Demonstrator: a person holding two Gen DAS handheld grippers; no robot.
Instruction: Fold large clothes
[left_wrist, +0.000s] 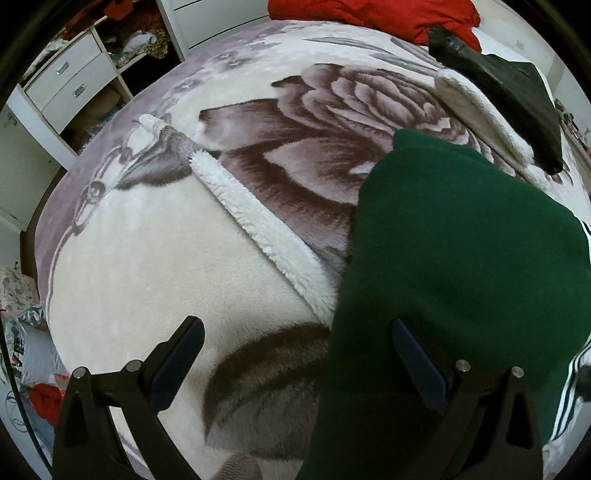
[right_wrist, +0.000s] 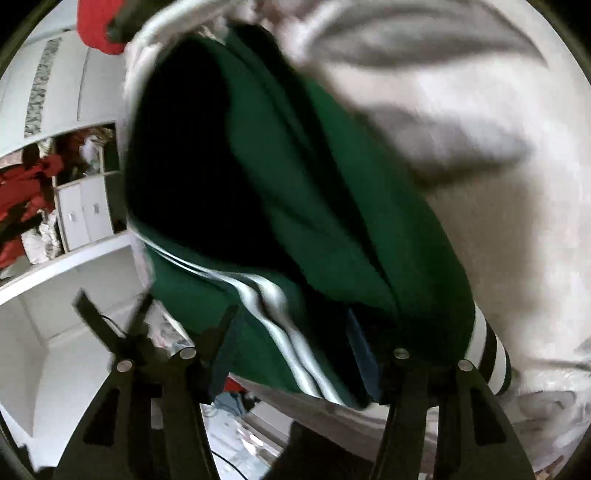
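Plush floral blanket (left_wrist: 155, 258) on bed; white drawers (left_wrist: 70, 85) beside.

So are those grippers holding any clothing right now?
No. Left gripper is open above the blanket; right gripper straddles the green garment's striped edge, unpinched.

The left claw (left_wrist: 295, 365) has two black arms with dark blue flat pads and shiny round silver screws. The right claw (right_wrist: 291, 354) looks the same, but blurry.
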